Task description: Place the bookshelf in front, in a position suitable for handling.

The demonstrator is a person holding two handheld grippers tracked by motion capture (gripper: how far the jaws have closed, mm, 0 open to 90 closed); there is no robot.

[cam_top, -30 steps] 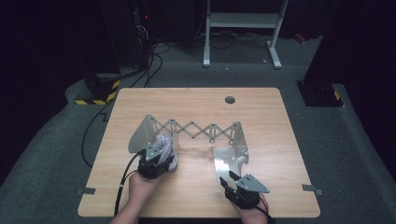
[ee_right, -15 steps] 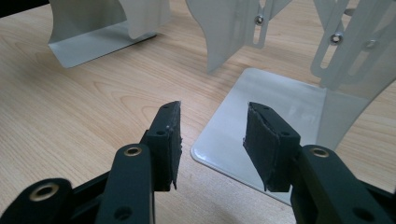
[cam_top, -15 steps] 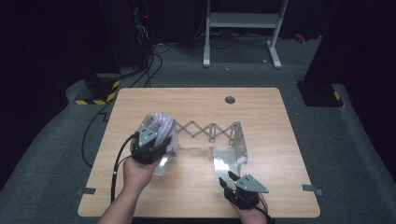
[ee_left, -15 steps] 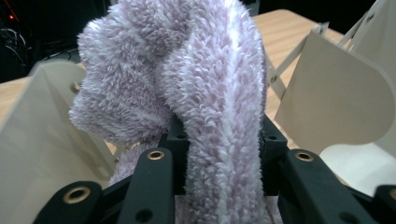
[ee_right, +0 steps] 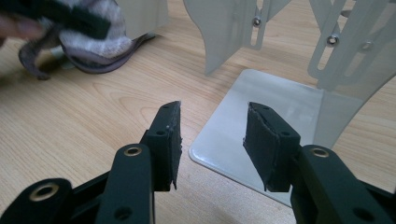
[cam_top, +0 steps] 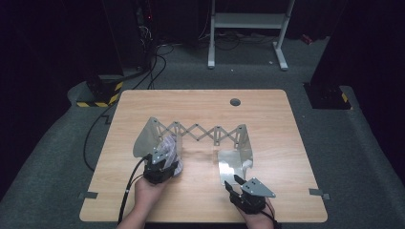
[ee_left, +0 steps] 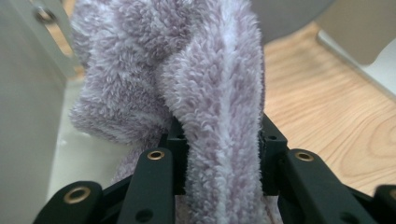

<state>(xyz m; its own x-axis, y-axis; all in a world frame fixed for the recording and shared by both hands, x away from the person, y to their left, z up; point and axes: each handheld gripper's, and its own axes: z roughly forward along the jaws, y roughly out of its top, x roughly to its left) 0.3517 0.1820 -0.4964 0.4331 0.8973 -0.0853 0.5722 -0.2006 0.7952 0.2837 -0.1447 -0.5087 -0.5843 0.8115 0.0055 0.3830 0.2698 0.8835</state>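
- Lower left of the high view: the left gripper [cam_top: 161, 166] clamps a fuzzy lilac cloth [cam_top: 167, 145]; in the left gripper view both pads pinch a thick fold of it [ee_left: 224, 140].
- The cloth sits at the left plate [cam_top: 145, 138] of a metal rack [cam_top: 198, 132], partly draped over that plate's base.
- Lower right of the high view: the right gripper [cam_top: 234, 185] hovers with jaws apart and nothing between them, just short of the right plate's base [ee_right: 261, 107].
- Judgement: to seat the cloth well, hold the pinch on the fold and lower it flat against the plate, not dragging it over the thin metal edge.
- Judgement: the scissor links [cam_top: 205, 131] behind can snag pile; stay in front of them.
- Bare table [cam_top: 200, 107] between the plates and toward the near edge gives room to draw back.
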